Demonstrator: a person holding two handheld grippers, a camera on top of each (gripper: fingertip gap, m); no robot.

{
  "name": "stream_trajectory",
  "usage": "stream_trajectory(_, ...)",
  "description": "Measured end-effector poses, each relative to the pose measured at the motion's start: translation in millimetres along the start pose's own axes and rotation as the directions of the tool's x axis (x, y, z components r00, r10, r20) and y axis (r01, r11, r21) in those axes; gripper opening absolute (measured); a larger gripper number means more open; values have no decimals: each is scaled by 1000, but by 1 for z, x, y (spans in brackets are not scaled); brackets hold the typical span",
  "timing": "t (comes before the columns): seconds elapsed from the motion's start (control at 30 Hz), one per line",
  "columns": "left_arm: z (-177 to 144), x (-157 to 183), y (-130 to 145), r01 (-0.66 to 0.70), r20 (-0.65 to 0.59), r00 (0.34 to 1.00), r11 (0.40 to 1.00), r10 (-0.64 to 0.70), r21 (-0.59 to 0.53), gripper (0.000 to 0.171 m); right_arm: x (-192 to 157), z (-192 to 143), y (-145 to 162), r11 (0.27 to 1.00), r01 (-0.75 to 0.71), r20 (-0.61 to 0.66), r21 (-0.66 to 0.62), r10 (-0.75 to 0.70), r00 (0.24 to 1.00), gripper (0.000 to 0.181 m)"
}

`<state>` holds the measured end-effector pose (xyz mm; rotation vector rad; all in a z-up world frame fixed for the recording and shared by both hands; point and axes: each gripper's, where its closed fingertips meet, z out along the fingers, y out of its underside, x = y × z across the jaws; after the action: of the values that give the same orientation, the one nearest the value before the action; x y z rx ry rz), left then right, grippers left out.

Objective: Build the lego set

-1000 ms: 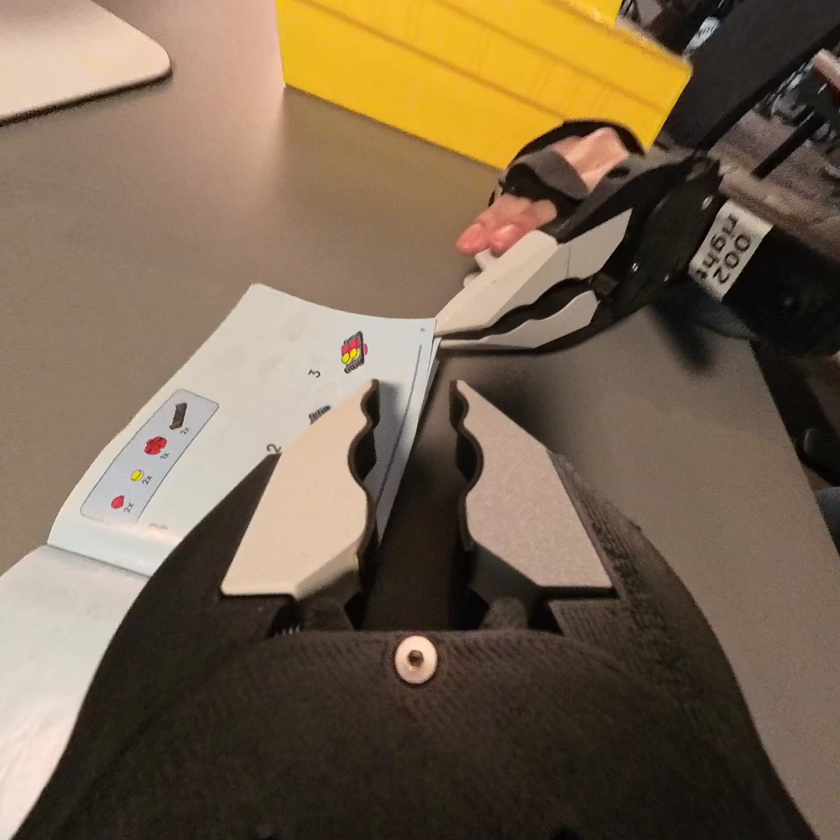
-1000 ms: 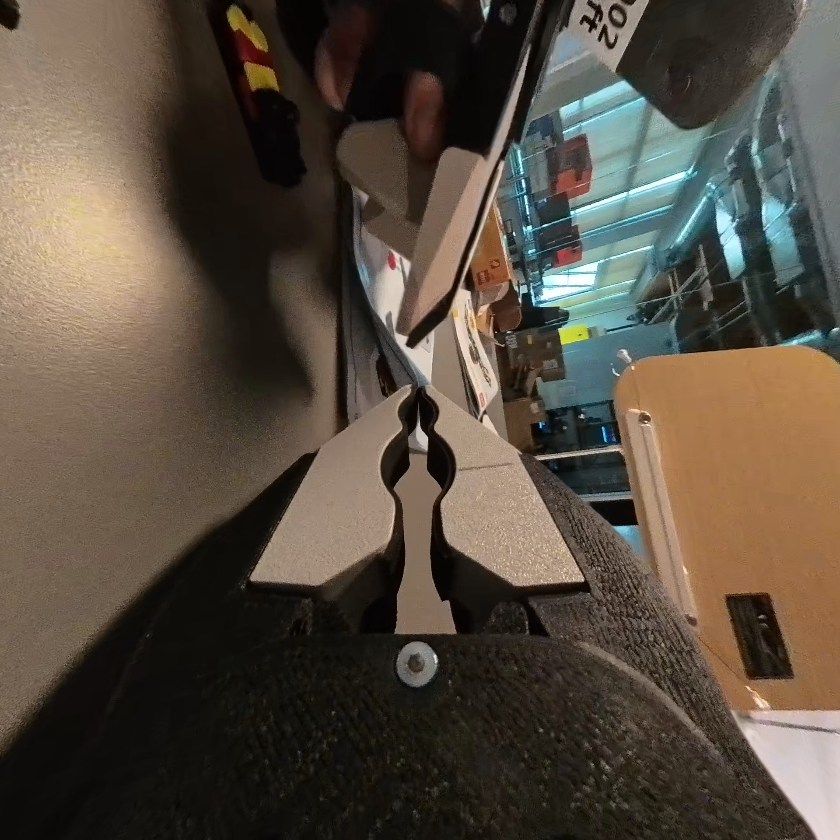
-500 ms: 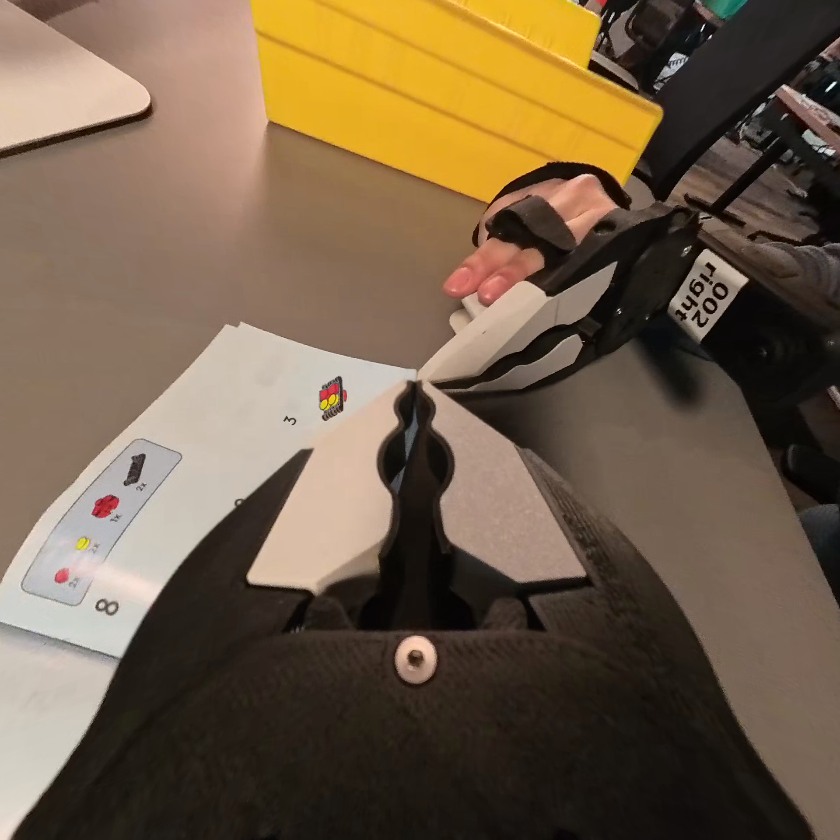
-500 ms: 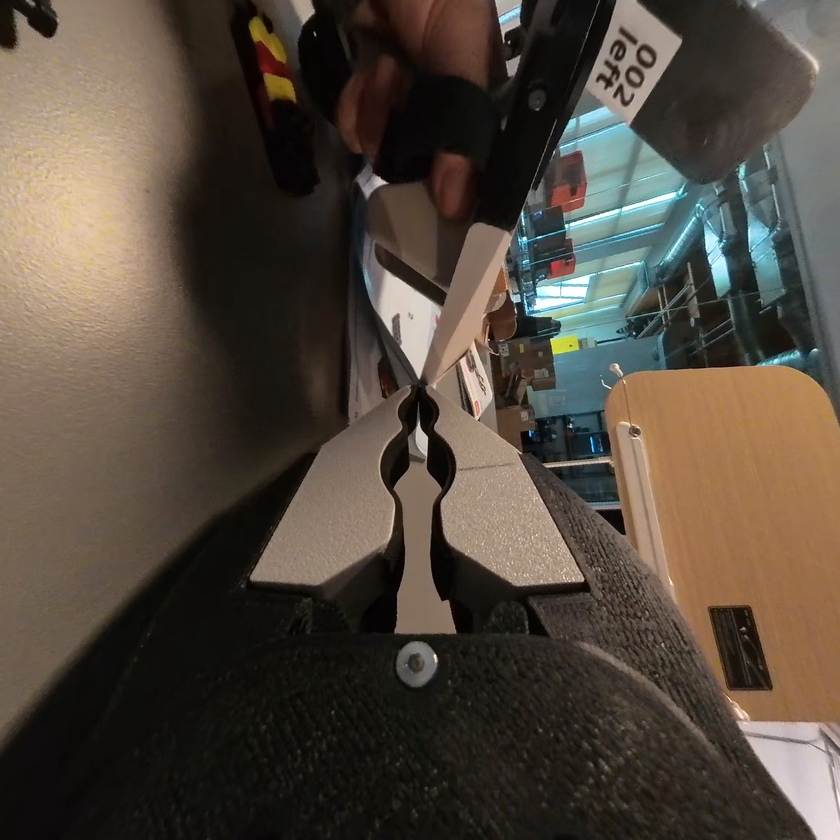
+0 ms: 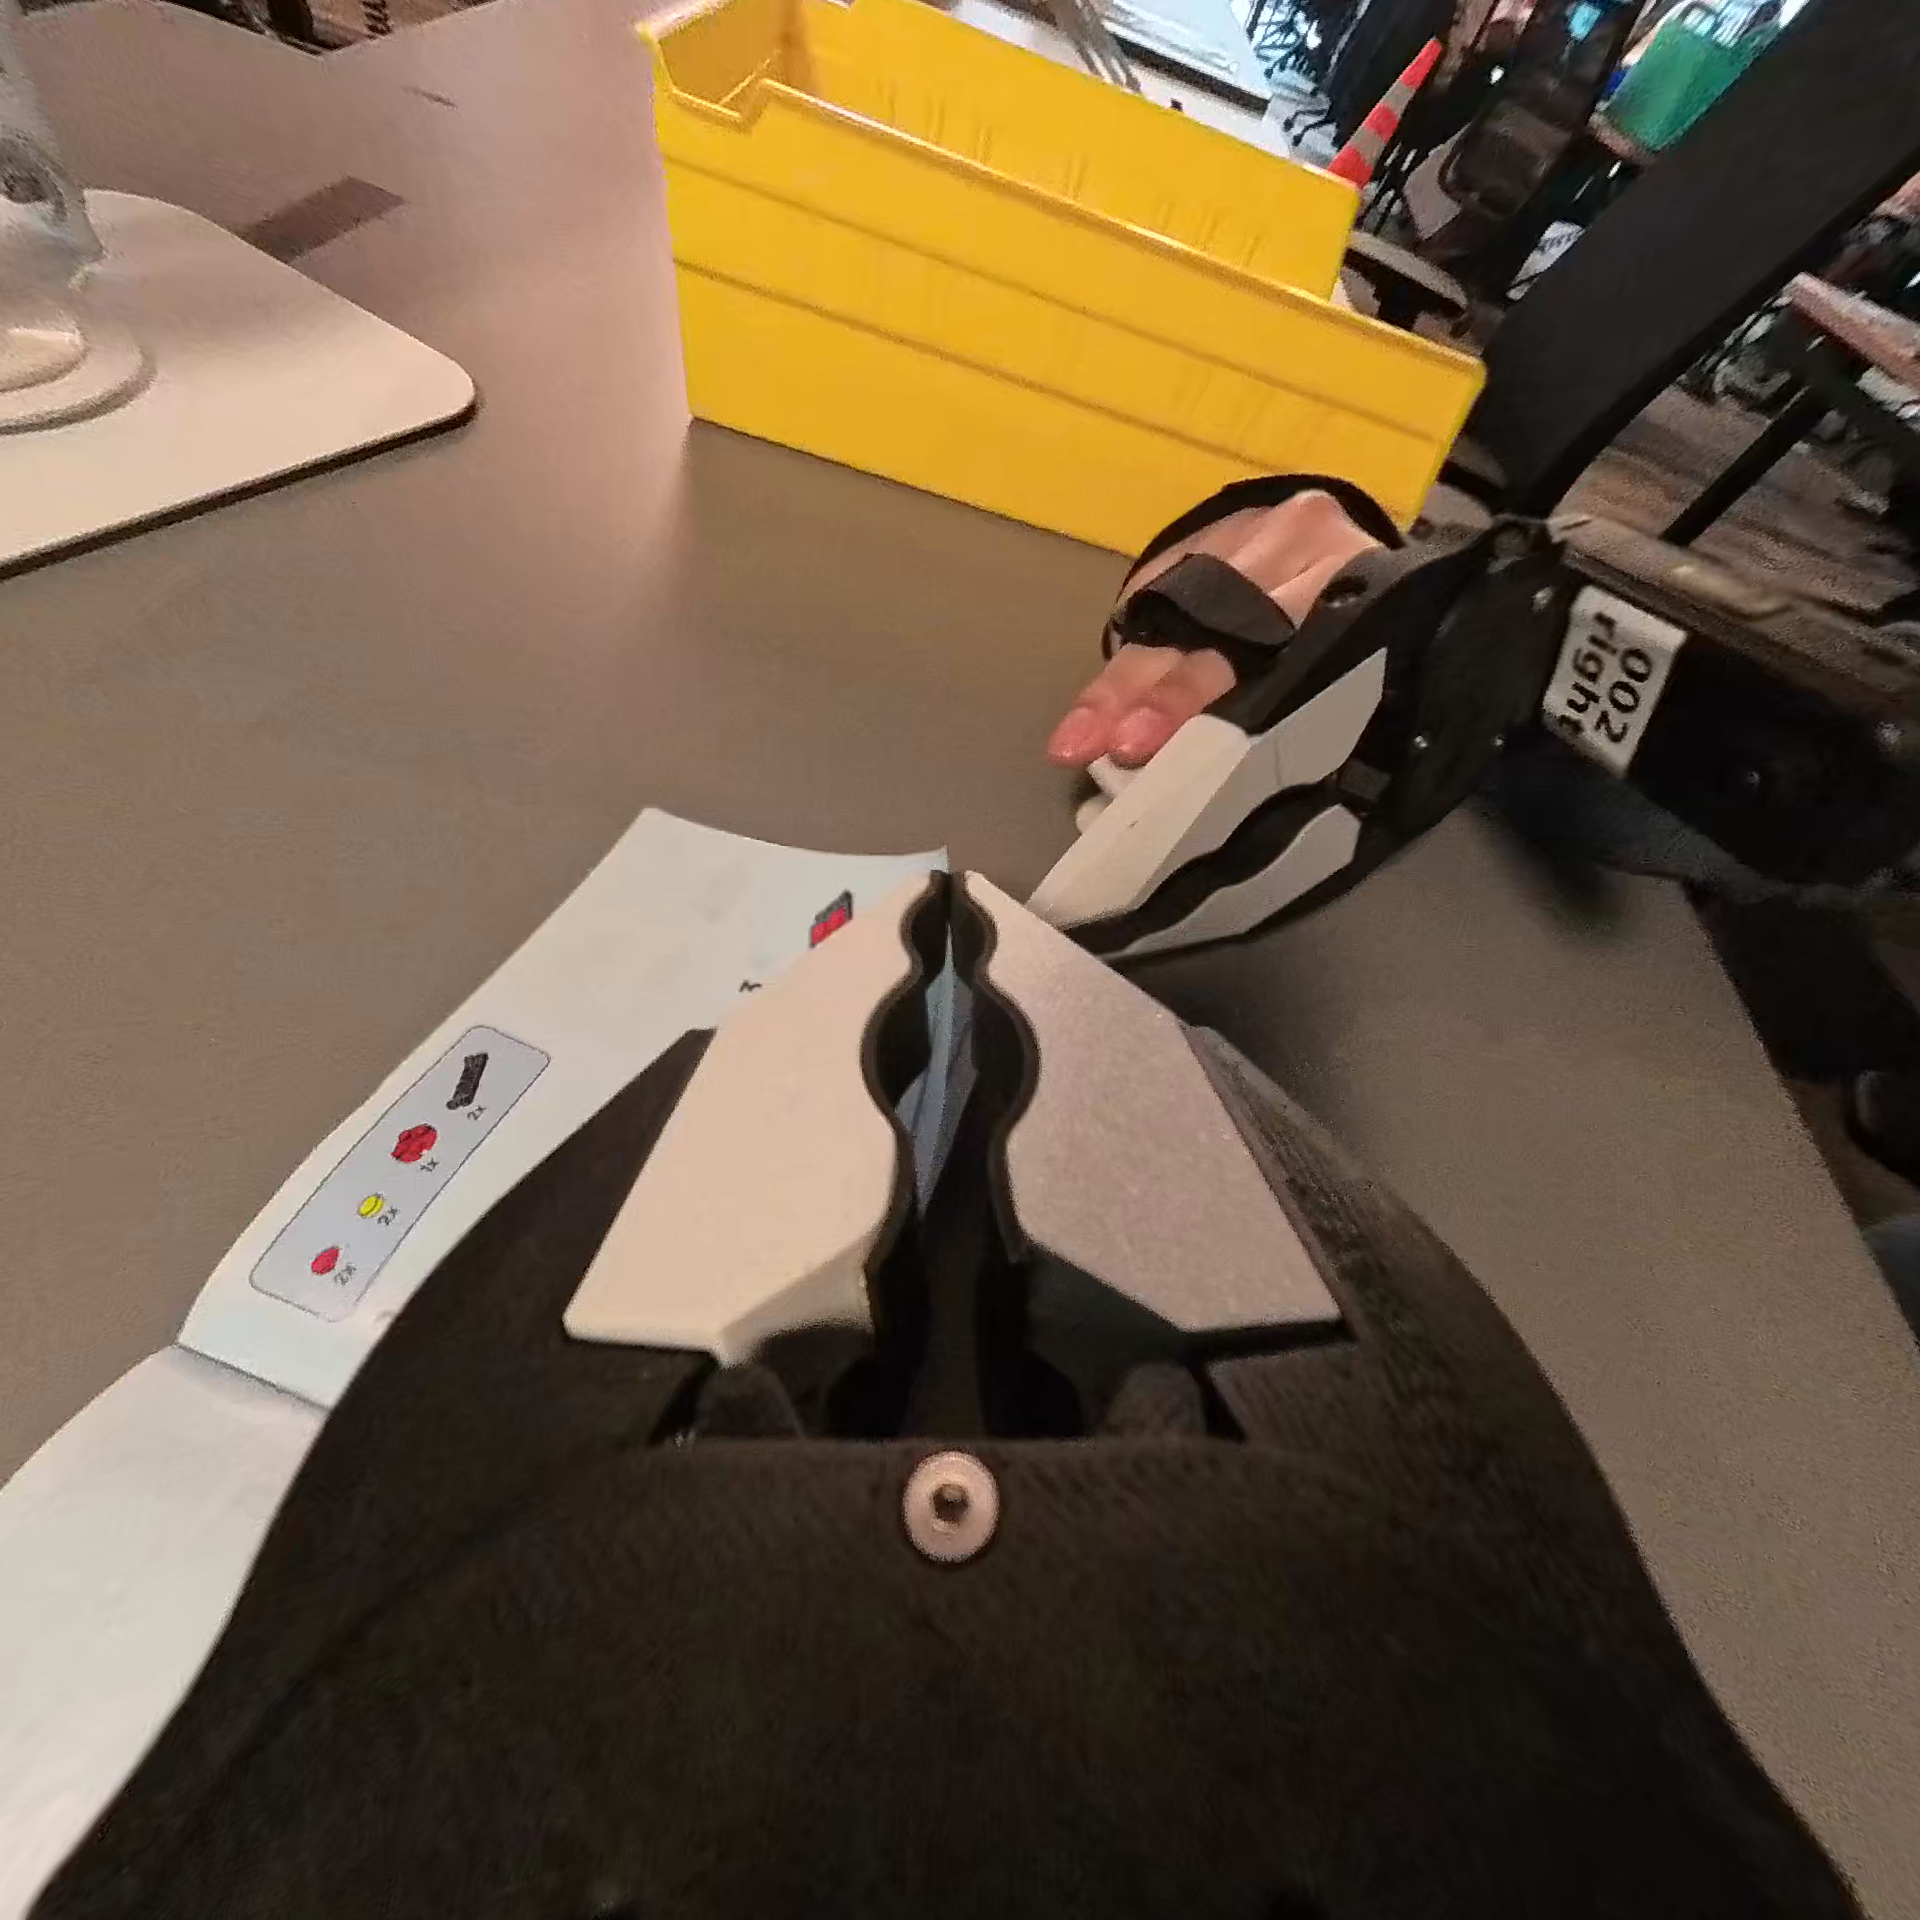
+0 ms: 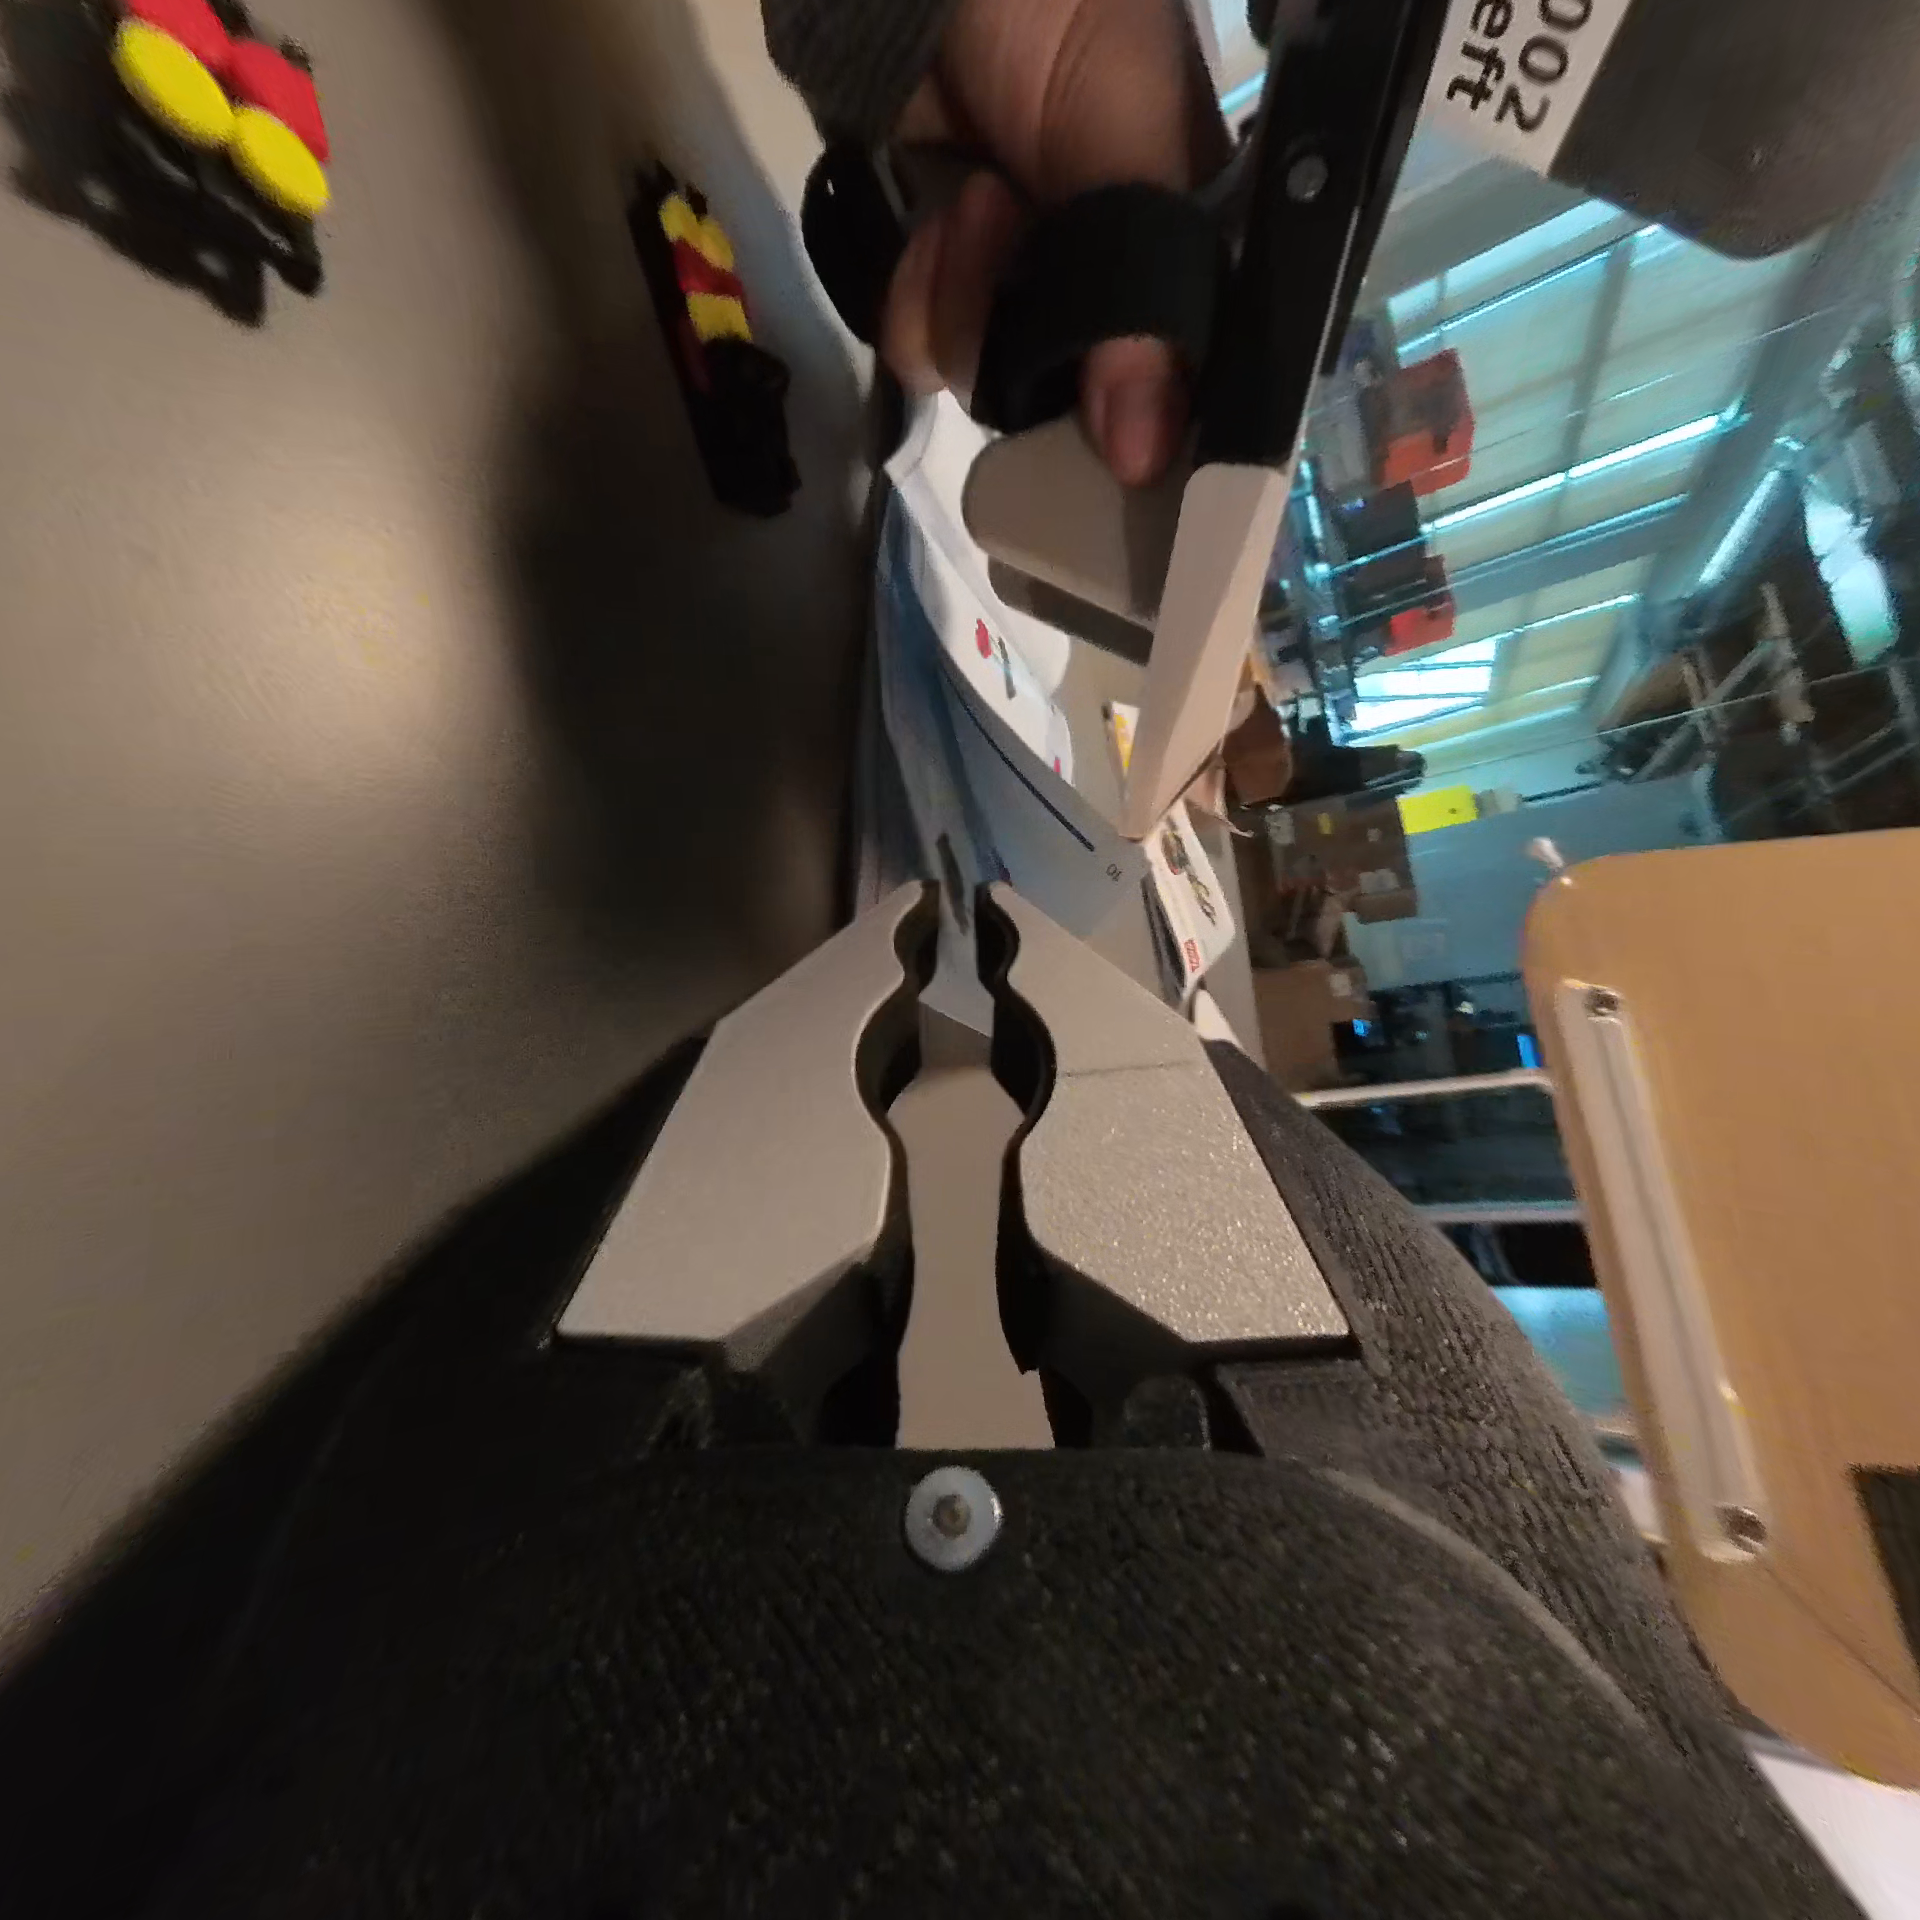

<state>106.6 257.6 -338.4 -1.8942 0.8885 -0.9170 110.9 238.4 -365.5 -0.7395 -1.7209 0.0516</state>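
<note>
Left gripper [image 5: 951, 883] pinching thin glossy booklet page [image 5: 665, 966], matte table [image 5: 416, 675]

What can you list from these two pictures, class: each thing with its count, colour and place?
instruction booklet: one, pale blue-white, on the table, a page edge pinched by the left hand-held gripper
yellow bin: one, yellow, far side of the table
lego assemblies: two, black with red and yellow parts, on the table beyond the booklet; the second lies nearer the booklet
flat stand base: one, white, far left of the table
wooden panel: one, light wood, right of the right wrist view
table: one, grey-brown
left hand-held gripper: grey fingers, shut on the page
right hand-held gripper: grey fingers, slightly parted, at the booklet's edge
</note>
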Motion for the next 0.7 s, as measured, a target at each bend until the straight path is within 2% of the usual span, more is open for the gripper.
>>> stream_trajectory(0.07, -1, 2, 0, 34, -32, 999, 999, -33, 7, 0, 1, -4, -3, 998, -55, 22, 31, 54, 998, 10)
stream_trajectory(0.17, 1, 5, 3, 100, -84, 991, 995, -100, 4, 0, -2, -5, 2, 987, -157, 77, 26, 154, 985, 30)
stream_trajectory(0.2, 2, 6, 4, 122, -97, 988, 992, -122, -3, 0, -4, -4, 6, 980, -199, 96, 11, 197, 976, 24)
stream_trajectory(0.33, 5, 11, 9, 199, -164, 966, 980, -201, -28, 0, -2, -5, 7, 959, -282, 118, 14, 278, 953, 23)
stream_trajectory(0.43, 4, 18, 8, 241, -238, 941, 970, -241, -29, 0, 3, -1, 11, 960, -278, 65, -16, 279, 958, 20)
stream_trajectory(0.5, 3, 22, 7, 243, -262, 934, 970, -241, -29, 0, 11, 1, 11, 960, -281, 4, -10, 281, 960, 12)
stream_trajectory(0.6, 3, 24, 7, 224, -261, 939, 974, -224, -32, 0, 13, 2, 7, 963, -270, -12, -1, 269, 963, 8)
stream_trajectory(0.7, 3, 14, 5, 168, -168, 971, 986, -168, -10, 0, 11, 3, 13, 974, -221, -26, -38, 220, 975, 8)
